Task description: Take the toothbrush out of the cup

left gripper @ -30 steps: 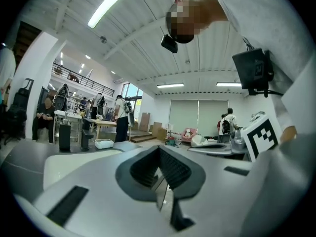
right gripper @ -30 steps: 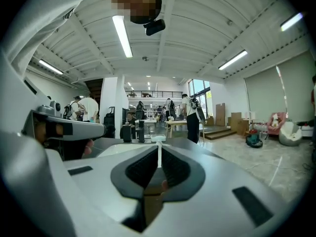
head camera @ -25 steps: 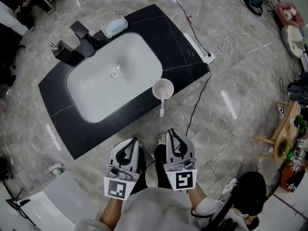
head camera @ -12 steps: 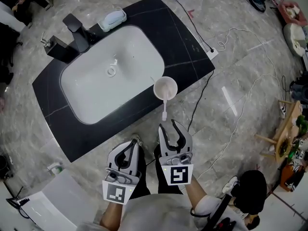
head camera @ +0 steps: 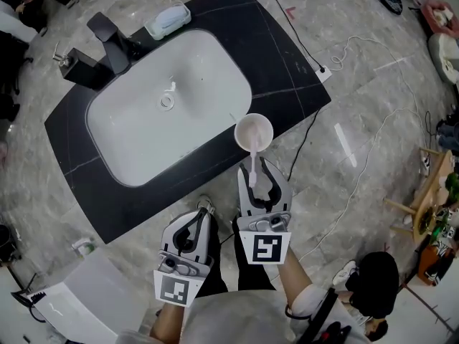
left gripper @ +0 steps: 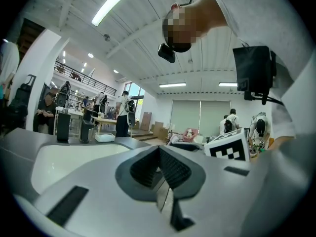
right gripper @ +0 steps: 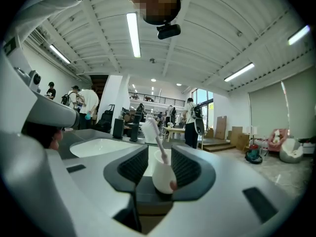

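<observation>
Black worktop (head camera: 276, 56), white sink (head camera: 143, 127) set in it. White cup (head camera: 254, 131) stands at the worktop's front edge, by the sink's near corner. Toothbrush (head camera: 252, 165) is in the cup, bristle end up, leaning out toward the person. Right gripper (head camera: 262, 172) has just been opening: jaws are wide, brush in the gap, pads clear of it. Left gripper (head camera: 201, 213) is clenched with nothing in it, beside the right one, short of the worktop.

Sink (head camera: 143, 135) sunk in worktop (head camera: 287, 70), faucet (head camera: 107, 38) and soap dish (head camera: 168, 20) behind it. Cup (head camera: 254, 132) at worktop's near right edge, toothbrush (head camera: 253, 165) in it, leaning out between right gripper's (head camera: 262, 176) just-opened jaws. Left gripper (head camera: 201, 215) beside, to the left.
</observation>
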The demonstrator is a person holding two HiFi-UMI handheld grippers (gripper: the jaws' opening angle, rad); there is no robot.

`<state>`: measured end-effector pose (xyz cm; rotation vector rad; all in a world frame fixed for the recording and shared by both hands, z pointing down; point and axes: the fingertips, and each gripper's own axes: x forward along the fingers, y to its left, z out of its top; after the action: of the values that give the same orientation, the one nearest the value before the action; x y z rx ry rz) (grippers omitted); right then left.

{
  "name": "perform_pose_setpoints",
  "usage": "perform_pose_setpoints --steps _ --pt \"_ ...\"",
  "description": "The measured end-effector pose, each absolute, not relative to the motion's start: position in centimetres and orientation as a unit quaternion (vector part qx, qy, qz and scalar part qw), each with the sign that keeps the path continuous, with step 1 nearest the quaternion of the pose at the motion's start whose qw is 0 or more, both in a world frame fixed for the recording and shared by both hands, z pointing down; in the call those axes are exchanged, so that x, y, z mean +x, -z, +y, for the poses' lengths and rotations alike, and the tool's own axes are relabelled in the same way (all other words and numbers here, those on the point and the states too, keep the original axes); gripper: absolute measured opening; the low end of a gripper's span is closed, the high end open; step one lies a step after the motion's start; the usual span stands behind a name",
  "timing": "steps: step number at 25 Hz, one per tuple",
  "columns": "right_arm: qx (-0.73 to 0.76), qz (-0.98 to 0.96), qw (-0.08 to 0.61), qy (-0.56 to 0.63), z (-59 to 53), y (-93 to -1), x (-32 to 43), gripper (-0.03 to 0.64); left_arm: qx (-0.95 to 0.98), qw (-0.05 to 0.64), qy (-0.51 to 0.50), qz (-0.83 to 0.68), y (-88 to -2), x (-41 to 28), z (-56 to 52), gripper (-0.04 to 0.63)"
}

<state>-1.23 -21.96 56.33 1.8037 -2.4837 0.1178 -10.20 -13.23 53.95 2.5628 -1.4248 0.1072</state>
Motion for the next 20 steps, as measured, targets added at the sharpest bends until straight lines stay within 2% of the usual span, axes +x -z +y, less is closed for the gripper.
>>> perform_pose_setpoints --steps 10,12,20 --pt "0.591 -0.804 0.057 -0.014 -21.83 -56.46 -1.44 0.129 0.869 0.11 -0.044 -0.48 -54.44 -10.2 -13.4 -0.005" --pt "0.595 -0.801 0.063 -0.008 -21.79 -56.5 -1.31 0.084 0.869 0.111 -0.045 -0.48 -54.47 -10.25 -13.32 -0.005" --pt "0.606 -0.792 0.067 0.008 -22.24 -55.96 -0.74 0.031 0.867 0.112 -0.047 -0.484 -54.4 -10.74 -13.12 -0.005"
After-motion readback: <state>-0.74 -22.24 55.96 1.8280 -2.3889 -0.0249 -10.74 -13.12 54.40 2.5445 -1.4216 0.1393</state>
